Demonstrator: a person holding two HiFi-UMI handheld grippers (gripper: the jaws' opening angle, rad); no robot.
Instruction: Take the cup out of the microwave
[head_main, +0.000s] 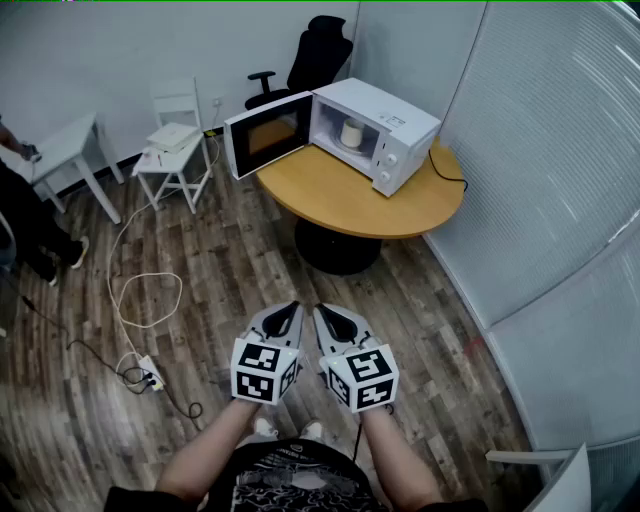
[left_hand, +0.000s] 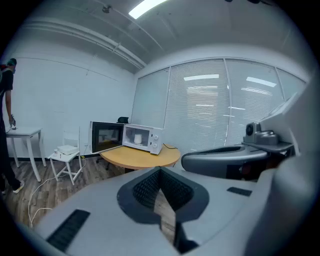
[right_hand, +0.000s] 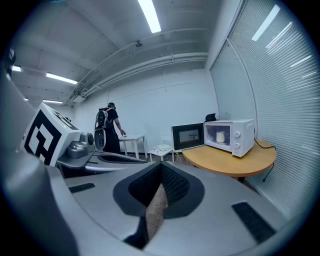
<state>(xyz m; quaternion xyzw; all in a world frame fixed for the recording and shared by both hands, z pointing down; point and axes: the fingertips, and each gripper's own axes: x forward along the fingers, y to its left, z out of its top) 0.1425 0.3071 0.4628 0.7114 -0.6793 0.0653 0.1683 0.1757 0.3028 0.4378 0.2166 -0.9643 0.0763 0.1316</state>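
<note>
Two grippers sit side by side low in front of us, the left gripper (head_main: 284, 314) and the right gripper (head_main: 329, 316), both aimed a little downward toward the far end of the room. Each has its jaws drawn together with only a thin sliver of wooden floor showing between them, and neither has anything in its grasp. That suits where we stand: we judge the reach has not begun, so there is nothing to hold yet.

Our target, the cup (head_main: 351, 132), stands upright inside the microwave (head_main: 385, 135), pale against the lit cavity. The door (head_main: 268, 134) is swung wide to the left, so the opening faces us and nothing blocks the way in. The microwave rests toward the back of the round table (head_main: 340, 195), close to the wall of blinds (head_main: 540, 150), with its cord (head_main: 448, 172) running off its right side over the tabletop.

We are well apart from the table, so the next move, as we read it, is to walk closer and then open one gripper before it enters the cavity. A loose cable (head_main: 140, 300) lies on the floor to our left, clear of the straight path ahead. The open door juts past the table's edge, which favours coming in from the right.
</note>
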